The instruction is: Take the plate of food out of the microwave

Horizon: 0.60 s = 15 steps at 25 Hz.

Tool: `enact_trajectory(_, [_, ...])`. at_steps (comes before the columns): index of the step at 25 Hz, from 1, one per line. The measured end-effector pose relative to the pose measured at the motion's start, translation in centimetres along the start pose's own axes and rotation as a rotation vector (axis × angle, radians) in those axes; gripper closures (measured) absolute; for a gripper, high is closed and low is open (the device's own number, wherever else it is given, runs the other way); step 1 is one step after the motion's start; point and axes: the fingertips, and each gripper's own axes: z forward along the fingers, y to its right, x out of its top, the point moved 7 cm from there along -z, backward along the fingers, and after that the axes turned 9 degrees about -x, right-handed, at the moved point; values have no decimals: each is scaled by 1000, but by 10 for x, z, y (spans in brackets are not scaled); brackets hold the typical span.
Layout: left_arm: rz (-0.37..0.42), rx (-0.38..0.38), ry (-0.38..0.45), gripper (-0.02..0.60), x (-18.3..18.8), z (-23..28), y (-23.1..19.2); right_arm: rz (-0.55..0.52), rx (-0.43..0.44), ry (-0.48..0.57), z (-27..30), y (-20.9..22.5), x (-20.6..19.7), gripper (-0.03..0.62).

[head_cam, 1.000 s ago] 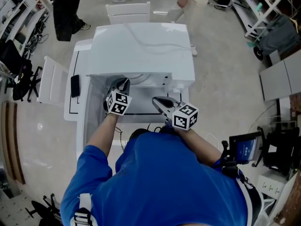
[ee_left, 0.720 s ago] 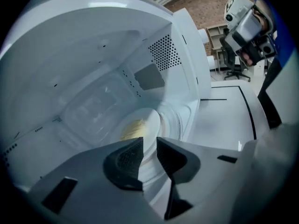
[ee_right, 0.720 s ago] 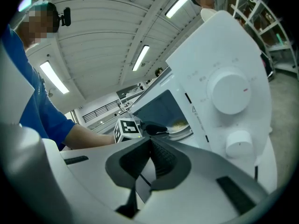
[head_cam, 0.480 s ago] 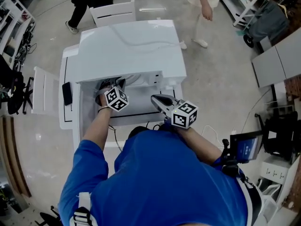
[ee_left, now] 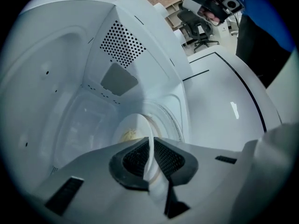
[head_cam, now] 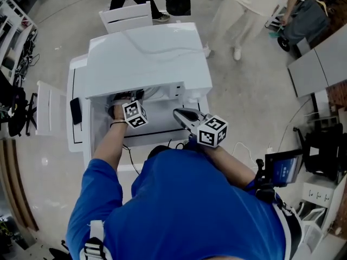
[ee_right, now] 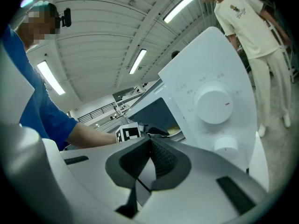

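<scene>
**A:** What sits furthest left?

**B:** A small flat dark object (head_cam: 75, 111) lies on the white tabletop (head_cam: 81, 85), just left of the microwave (head_cam: 146, 53). I can't tell what it is. A thin black line is drawn on the tabletop around the microwave.

**A:** And the microwave?

**B:** It is white, and its cavity stands open toward the person. Inside is a round glass turntable (ee_left: 170, 118). Over that is the plate (ee_left: 135, 125), white, with a small heap of pale yellowish food (ee_left: 129, 135) on it. I can't tell whether the plate rests on the glass or is just clear of it.

**A:** So the plate is inside?

**B:** Yes, within the cavity.

**A:** The left hand?

**B:** The left hand-held gripper (ee_left: 150, 146) reaches into the left part of the cavity. Its jaws have just been closing. The plate's near rim stands edge-on between the dark ribbed pads (ee_left: 134, 157), which pinch it.

**A:** Further right?

**B:** The right hand-held gripper (head_cam: 178, 113) hangs outside the cavity, in front of its right part and apart from the plate. Its jaws are pressed together with nothing between them.

**A:** Beyond that?

**B:** The microwave's control panel (ee_right: 205, 69) has a large dial (ee_right: 214, 105) above a small dial (ee_right: 228, 146). On the floor to the right stands a person in light clothes (head_cam: 246, 4).
</scene>
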Motion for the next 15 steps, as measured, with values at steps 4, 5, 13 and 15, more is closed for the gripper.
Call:
enact_trajectory(4, [-10,-9,9,540,1,-2,2,4,-2,-3,-2,1,0,589])
enact_trajectory(5, [-14,-8,10,541,0,-3,2,3,-1,-4,-2,1,0,589])
enact_trajectory(13, [-48,11,28,541,1,-20,8,0,16,-21,2,-3,-4,589])
enact_trajectory(15, [-58,16,32,541,1,-25,11,0,22,-27,3,-4,-5,589])
